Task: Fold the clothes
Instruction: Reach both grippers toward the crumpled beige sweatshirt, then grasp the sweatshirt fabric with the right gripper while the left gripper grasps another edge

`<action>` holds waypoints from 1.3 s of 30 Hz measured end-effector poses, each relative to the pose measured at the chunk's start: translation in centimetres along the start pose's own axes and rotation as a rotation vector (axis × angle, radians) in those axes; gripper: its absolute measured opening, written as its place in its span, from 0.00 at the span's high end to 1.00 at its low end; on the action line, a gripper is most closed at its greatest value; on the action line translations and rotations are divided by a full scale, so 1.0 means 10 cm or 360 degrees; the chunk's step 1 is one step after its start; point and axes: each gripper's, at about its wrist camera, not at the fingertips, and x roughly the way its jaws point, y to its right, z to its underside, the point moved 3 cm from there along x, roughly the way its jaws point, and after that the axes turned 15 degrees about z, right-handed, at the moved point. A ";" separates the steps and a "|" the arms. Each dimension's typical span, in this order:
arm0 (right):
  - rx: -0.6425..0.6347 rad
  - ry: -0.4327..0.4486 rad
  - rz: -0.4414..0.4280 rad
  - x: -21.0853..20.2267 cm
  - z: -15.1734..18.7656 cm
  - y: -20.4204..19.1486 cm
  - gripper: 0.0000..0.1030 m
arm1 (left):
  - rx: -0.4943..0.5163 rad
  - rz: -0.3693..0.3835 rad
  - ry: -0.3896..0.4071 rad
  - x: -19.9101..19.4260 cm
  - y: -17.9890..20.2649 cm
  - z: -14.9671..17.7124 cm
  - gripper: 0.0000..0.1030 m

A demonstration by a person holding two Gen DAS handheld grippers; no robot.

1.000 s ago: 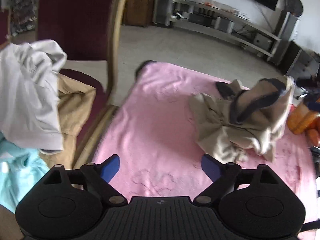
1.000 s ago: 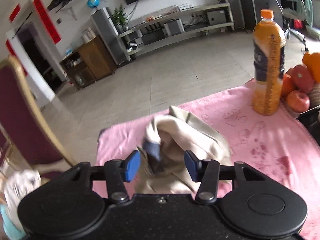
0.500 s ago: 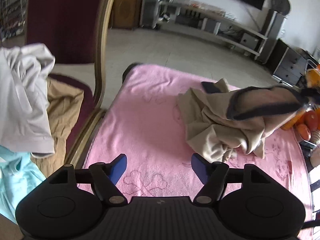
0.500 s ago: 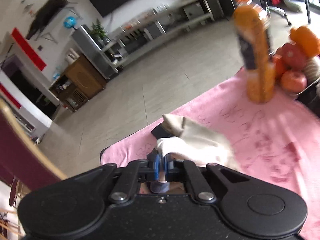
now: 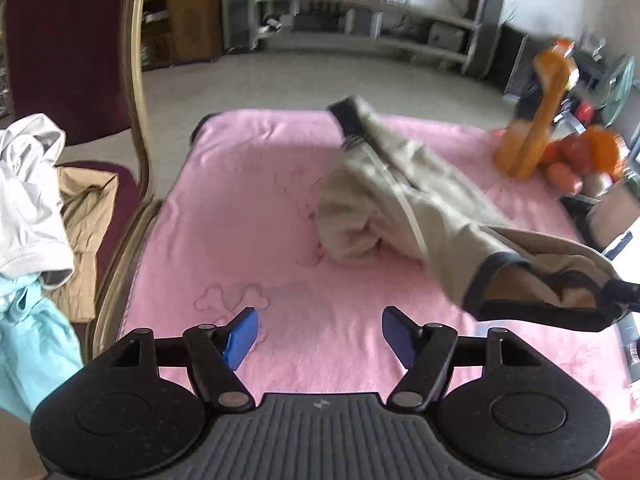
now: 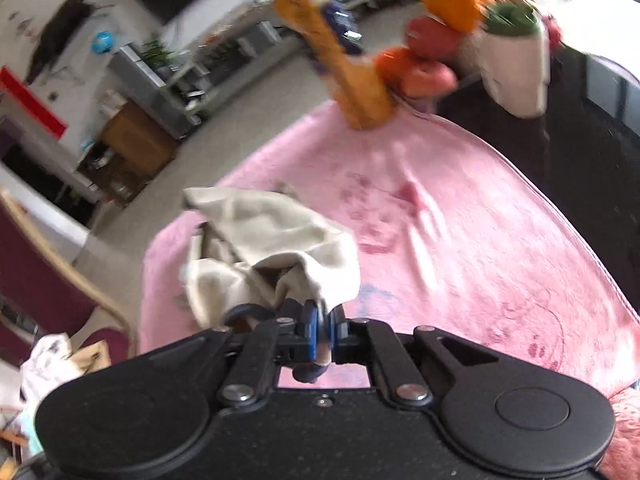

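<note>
The right gripper (image 6: 320,330) is now clamping the dark-trimmed edge of the beige garment (image 5: 400,196); a second ago its jaws were standing apart around that edge. It is dragging the cloth out across the pink blanket (image 5: 248,216) on the table, so the crumpled heap of a moment ago is now stretching from about 12 o'clock toward 3 o'clock in the left wrist view. The left gripper (image 5: 318,336) is hovering over bare blanket at 6 o'clock with its jaws opening and nothing between them. The garment is being spread, not yet folded; the left gripper probably needs the opposite edge next. More clothes are waiting on the chair (image 5: 132,80) at 9 o'clock.
</note>
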 end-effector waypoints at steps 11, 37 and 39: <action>0.0068 0.0153 -0.0094 0.04 -0.28 0.26 0.42 | -0.0077 -0.0059 -0.0099 0.61 0.08 -0.52 0.34; 0.0098 0.0041 -0.0345 0.51 -0.29 0.28 0.54 | -0.0172 0.0010 -0.0211 1.58 0.28 -0.47 0.65; 0.0083 0.0028 -0.0335 0.55 -0.29 0.27 0.54 | -0.0225 0.0059 -0.0215 1.59 0.25 -0.46 0.97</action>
